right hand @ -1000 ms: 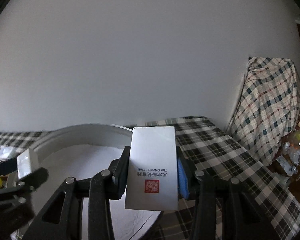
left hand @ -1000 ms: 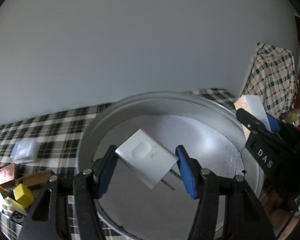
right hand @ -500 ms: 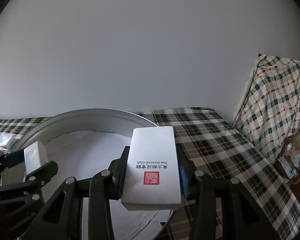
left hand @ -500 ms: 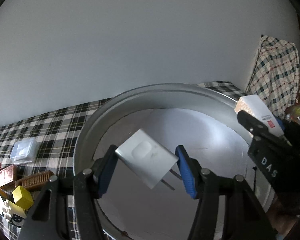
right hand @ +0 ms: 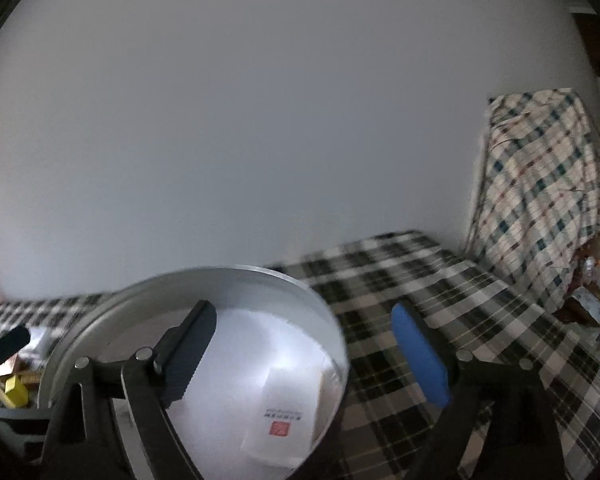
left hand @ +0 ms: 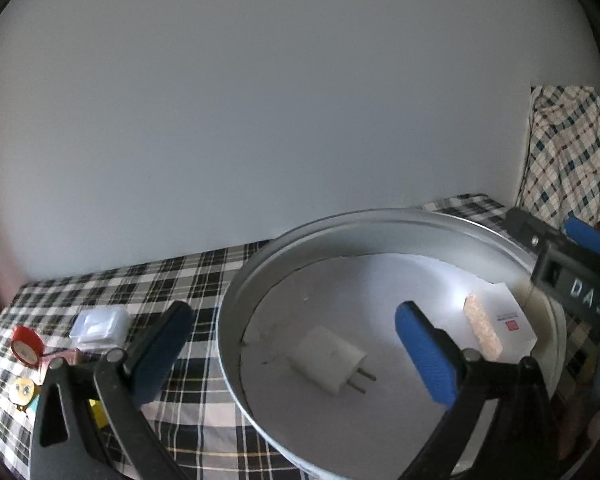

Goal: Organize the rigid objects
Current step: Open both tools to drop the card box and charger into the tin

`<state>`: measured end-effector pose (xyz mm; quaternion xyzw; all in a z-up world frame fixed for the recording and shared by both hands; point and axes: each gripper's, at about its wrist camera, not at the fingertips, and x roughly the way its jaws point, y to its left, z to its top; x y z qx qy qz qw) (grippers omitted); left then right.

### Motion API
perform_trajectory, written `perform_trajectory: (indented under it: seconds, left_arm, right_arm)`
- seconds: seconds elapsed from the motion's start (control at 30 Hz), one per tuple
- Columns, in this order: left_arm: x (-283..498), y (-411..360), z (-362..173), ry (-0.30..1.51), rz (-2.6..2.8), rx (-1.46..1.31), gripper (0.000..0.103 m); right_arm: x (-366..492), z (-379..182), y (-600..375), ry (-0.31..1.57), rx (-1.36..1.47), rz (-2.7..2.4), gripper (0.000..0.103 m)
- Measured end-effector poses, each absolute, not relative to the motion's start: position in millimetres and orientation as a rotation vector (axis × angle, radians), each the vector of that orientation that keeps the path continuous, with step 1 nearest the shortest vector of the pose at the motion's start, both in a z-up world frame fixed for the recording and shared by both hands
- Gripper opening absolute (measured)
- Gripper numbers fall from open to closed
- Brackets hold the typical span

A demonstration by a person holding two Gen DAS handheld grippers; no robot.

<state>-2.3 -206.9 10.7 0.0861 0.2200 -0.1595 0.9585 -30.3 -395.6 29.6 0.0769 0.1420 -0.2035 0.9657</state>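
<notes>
A large round metal tray [left hand: 236,292] with a white liner stands on the plaid table. A white plug adapter [left hand: 334,360] lies flat on the liner, prongs to the right. A white box with a red stamp [left hand: 504,326] lies at the tray's right side; it also shows in the right wrist view [right hand: 286,414]. My left gripper [left hand: 292,350] is open and empty above the adapter. My right gripper [right hand: 304,356] is open and empty above the box, and it shows in the left wrist view [left hand: 572,264] at the far right.
Left of the tray lie a clear plastic case [left hand: 99,326], a red tape roll [left hand: 27,346], a yellow block [right hand: 15,386] and other small items. A plaid-draped chair [right hand: 540,196] stands at the right beyond the table. A white wall is behind.
Both grippers have opened. The adapter has dropped from the left gripper onto the tray liner, and the white box has dropped from the right gripper into the tray.
</notes>
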Motion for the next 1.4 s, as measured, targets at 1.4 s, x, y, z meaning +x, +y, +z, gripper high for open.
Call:
perform_trajectory:
  seconds: [1.4]
  left_arm:
    - [-6,-66,10,0.397,-0.220,0.047,0.102]
  right_arm:
    - [-93,42,-303,0.026,0.101,-0.577,0.091]
